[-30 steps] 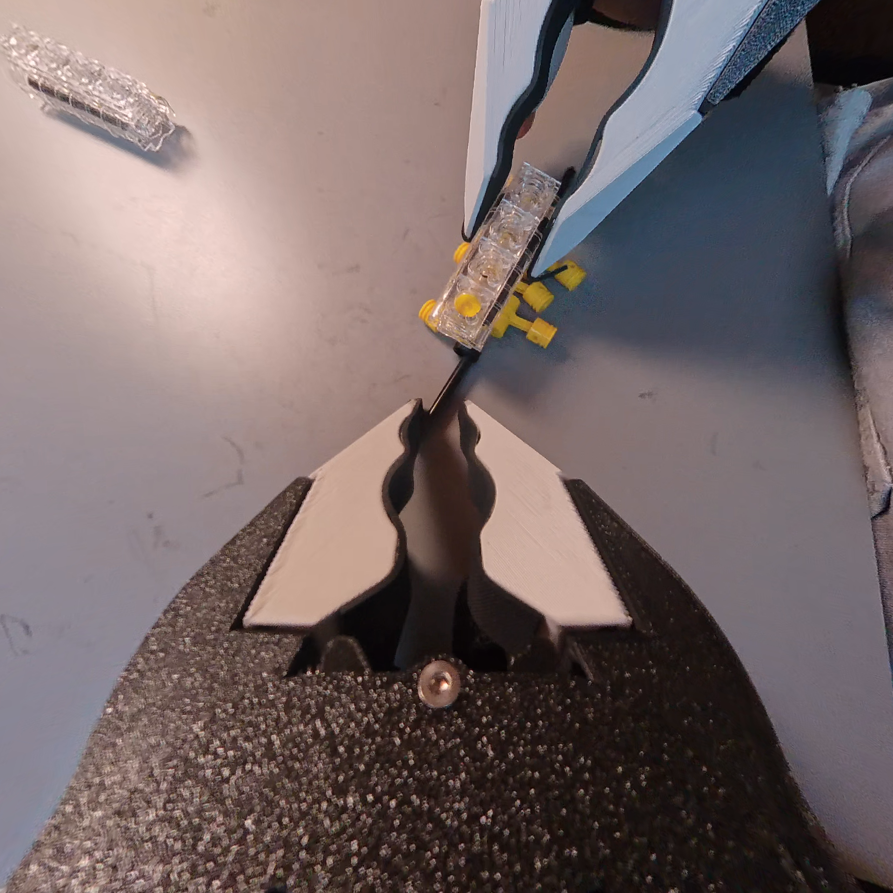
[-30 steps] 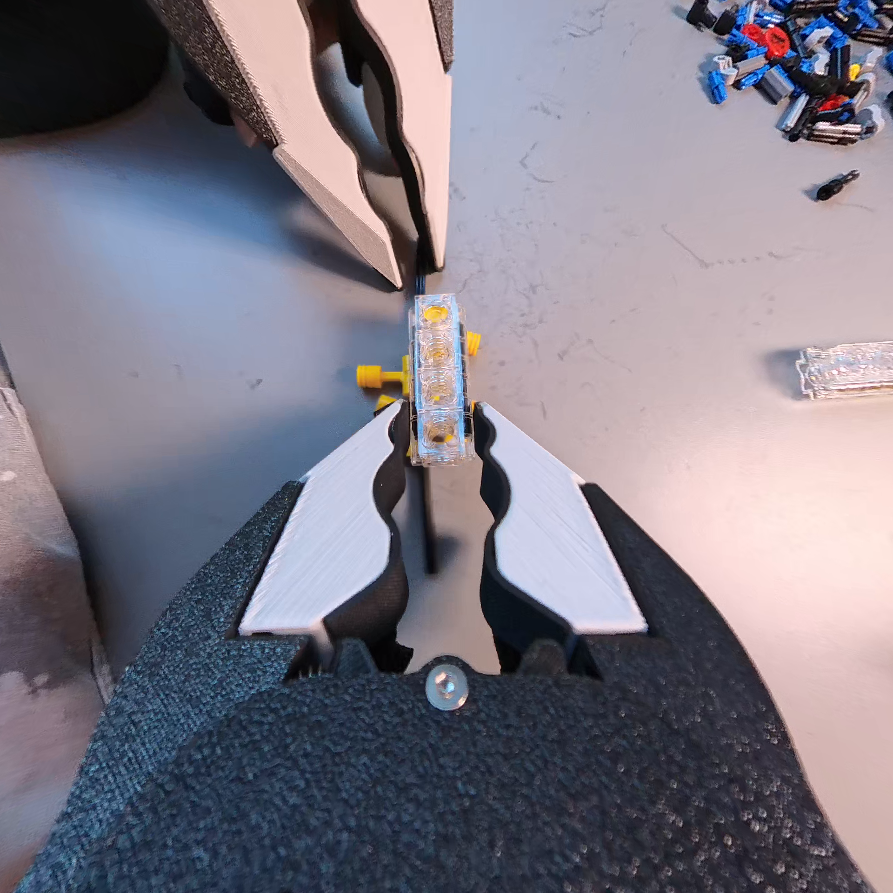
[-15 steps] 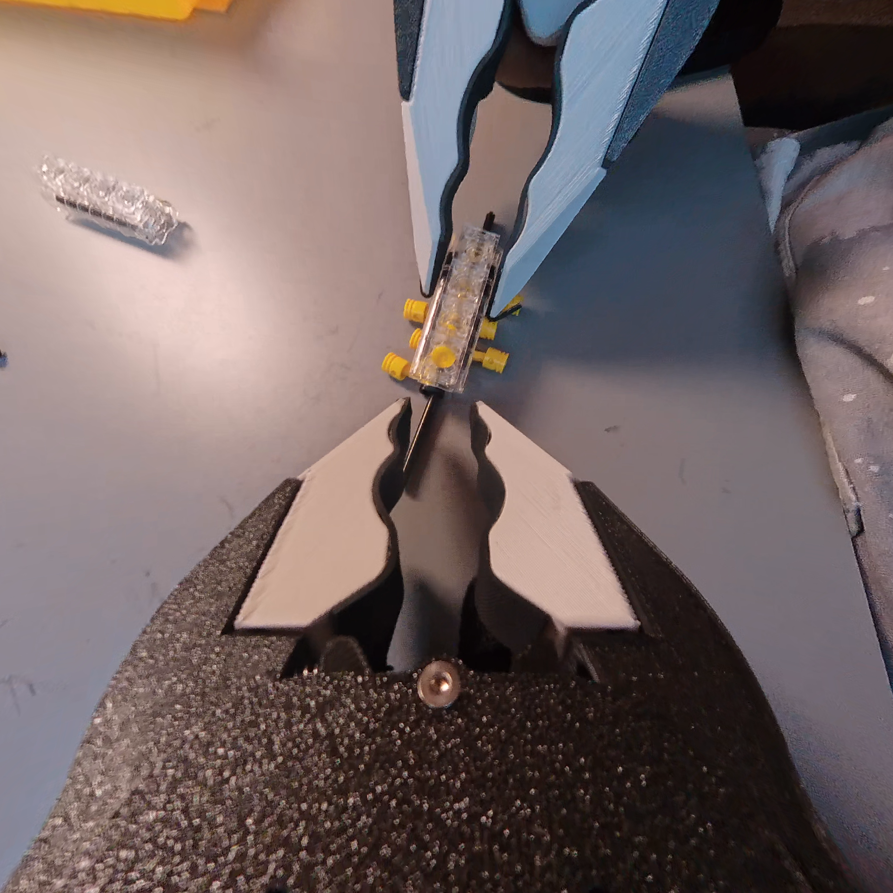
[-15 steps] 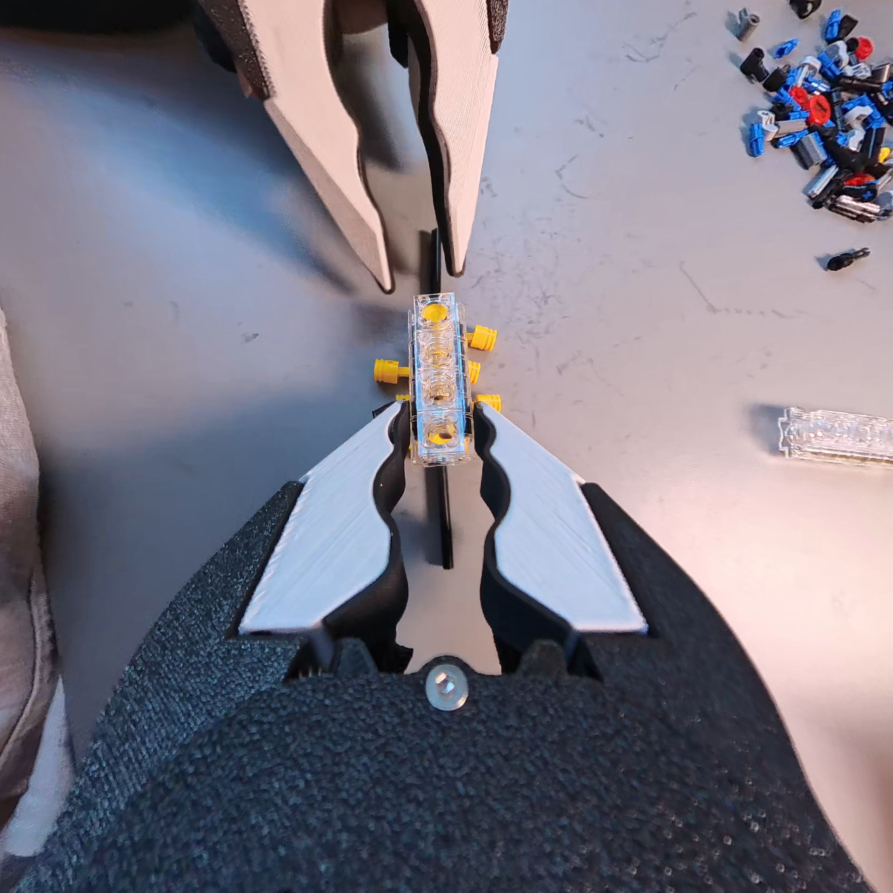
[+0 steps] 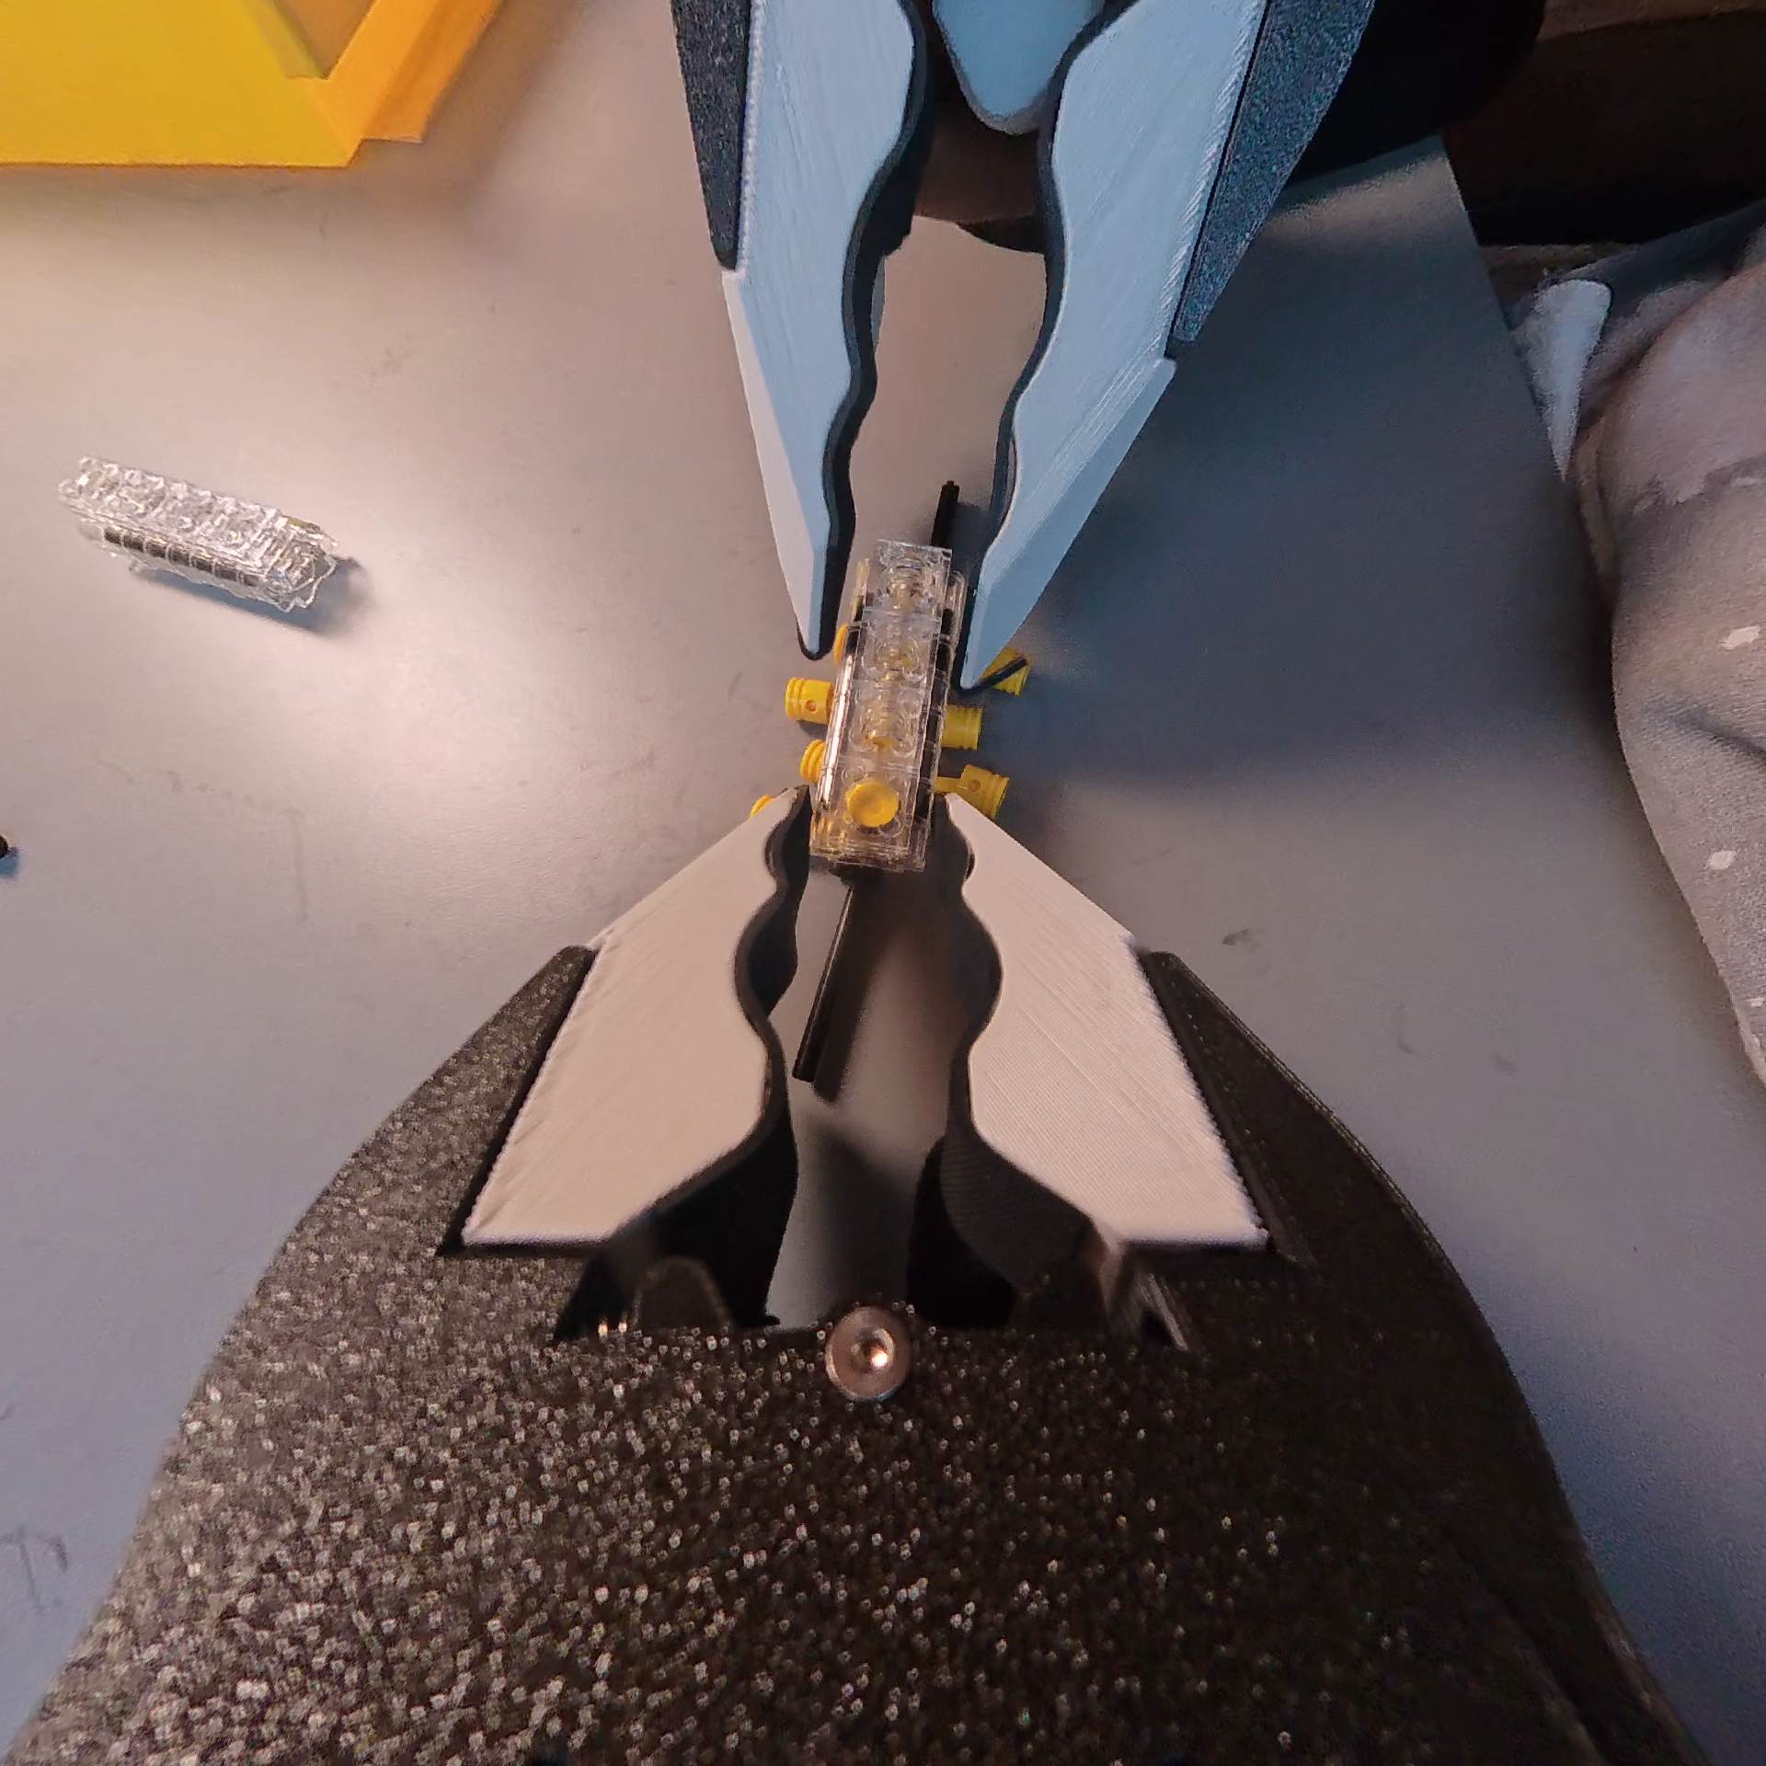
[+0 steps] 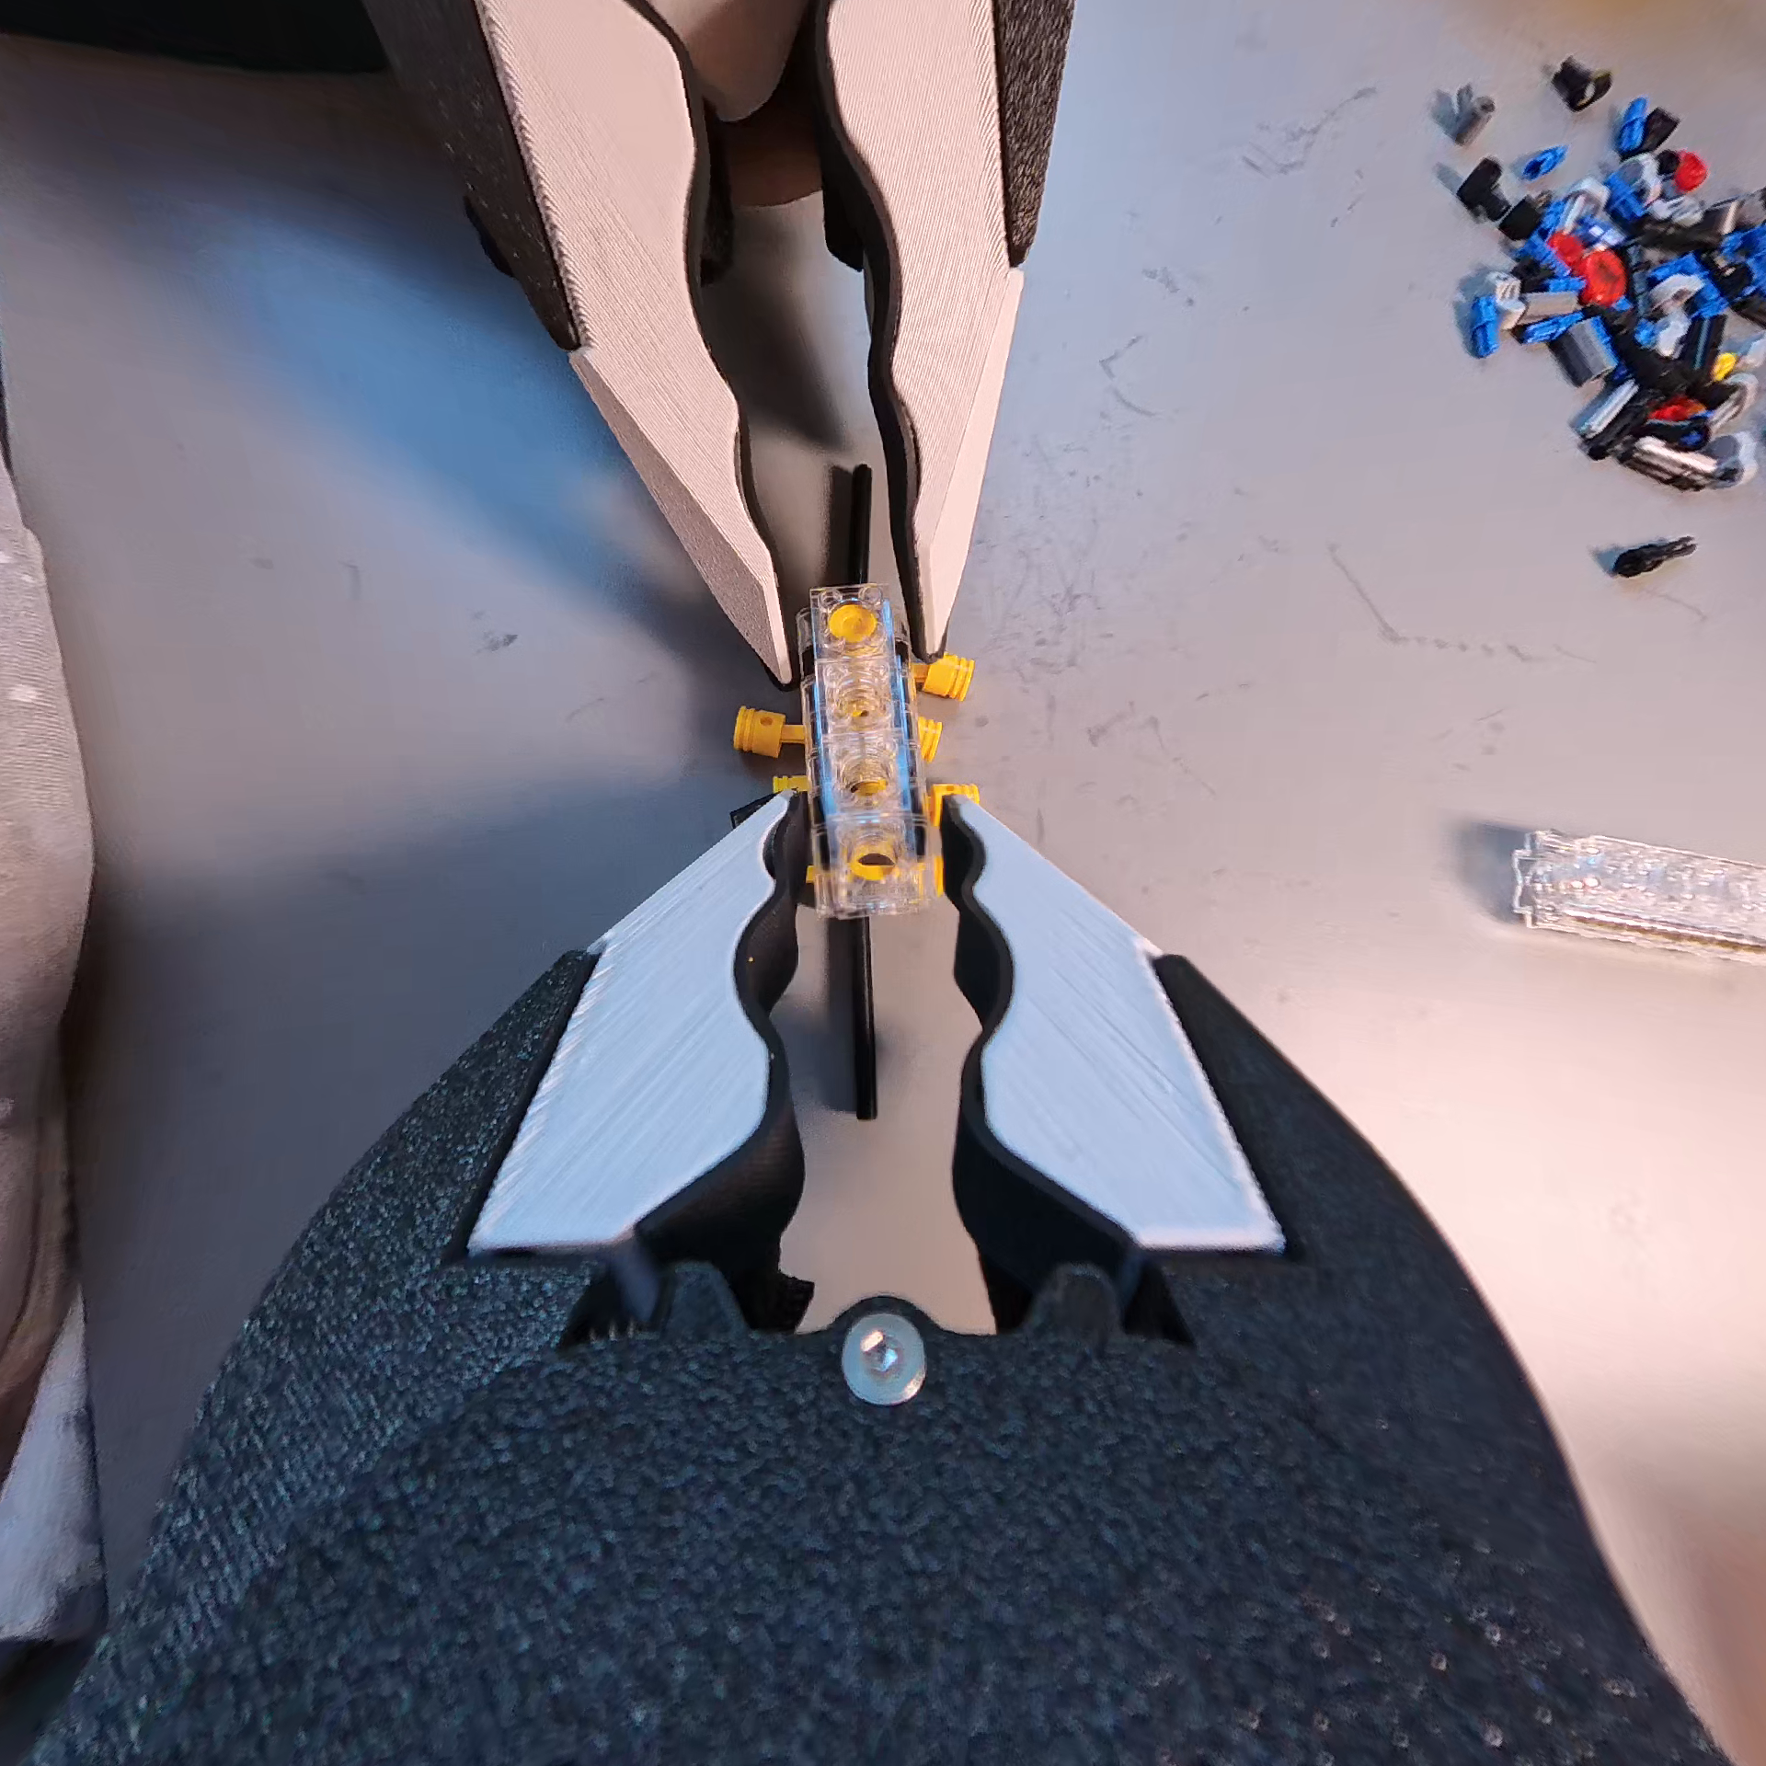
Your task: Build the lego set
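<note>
Right wrist view: grey scuffed surface (image 6: 1242,764), loose parts pile (image 6: 1625,315) far right, grey cloth at the left edge
Block axis: clear block (image 6: 865,755) runs lengthwise from one tool to the other, black axle (image 6: 865,1013) sticking out both ends
Block look: see-through, yellow pistons (image 6: 760,731) poking out the sides
Right tool (image 6: 865,812): clamped on the block's near end
Left tool (image 5: 874,812): tips flank the other end, can't tell if it's gripping
Spare: second clear piece (image 5: 196,545) lying well apart

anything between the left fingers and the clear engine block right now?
Nothing visible. The left gripper has its fingers either side of the near end of the clear engine block, with the black axle running between them. The right gripper is shut on the other end. Whether the left fingers are pressing the block, I cannot tell.
</note>
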Demonstrator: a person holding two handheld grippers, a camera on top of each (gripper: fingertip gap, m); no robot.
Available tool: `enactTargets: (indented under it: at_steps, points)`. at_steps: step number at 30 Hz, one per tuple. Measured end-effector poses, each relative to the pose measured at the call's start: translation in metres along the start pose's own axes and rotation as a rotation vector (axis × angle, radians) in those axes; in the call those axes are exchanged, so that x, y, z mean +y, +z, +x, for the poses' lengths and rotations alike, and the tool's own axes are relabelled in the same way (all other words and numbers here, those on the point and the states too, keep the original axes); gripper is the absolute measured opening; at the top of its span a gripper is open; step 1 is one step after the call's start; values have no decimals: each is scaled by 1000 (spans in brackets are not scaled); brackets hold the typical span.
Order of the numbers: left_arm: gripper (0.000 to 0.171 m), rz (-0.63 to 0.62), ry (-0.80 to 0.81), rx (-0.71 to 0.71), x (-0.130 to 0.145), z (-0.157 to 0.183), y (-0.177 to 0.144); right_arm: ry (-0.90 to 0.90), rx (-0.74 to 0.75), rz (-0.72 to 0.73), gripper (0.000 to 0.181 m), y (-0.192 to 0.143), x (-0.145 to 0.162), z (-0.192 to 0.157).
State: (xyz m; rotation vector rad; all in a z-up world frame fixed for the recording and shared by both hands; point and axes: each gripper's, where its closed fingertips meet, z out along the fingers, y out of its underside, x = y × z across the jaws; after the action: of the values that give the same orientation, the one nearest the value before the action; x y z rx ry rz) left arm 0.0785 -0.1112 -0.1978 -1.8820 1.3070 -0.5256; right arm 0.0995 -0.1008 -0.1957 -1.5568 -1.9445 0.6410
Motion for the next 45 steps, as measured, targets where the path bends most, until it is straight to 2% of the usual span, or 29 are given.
enactTargets:
  at_steps: [4,7,14,21,28,35,39,45]
  points:
    - [24,13,-39,10,0,0,-1,-7,22,58,30,-15,-9,1]
    - [24,9,-104,3,2,-6,-3,-30,24,88,30,-23,-16,-12]
    - [24,29,-368,53,5,-19,-7,9,34,73,29,-8,-12,-33]
    - [24,38,-509,79,7,-24,-10,6,194,12,27,21,-16,-15]
    - [24,53,-672,130,9,-31,-14,-128,297,-21,21,29,-19,2]
    - [24,49,-698,140,11,-34,-17,-178,348,24,22,26,-24,10]
    - [24,42,-692,141,13,-34,-19,-126,391,101,21,18,-33,20]
    - [24,40,-677,140,13,-31,-19,-119,418,113,19,17,-33,28]
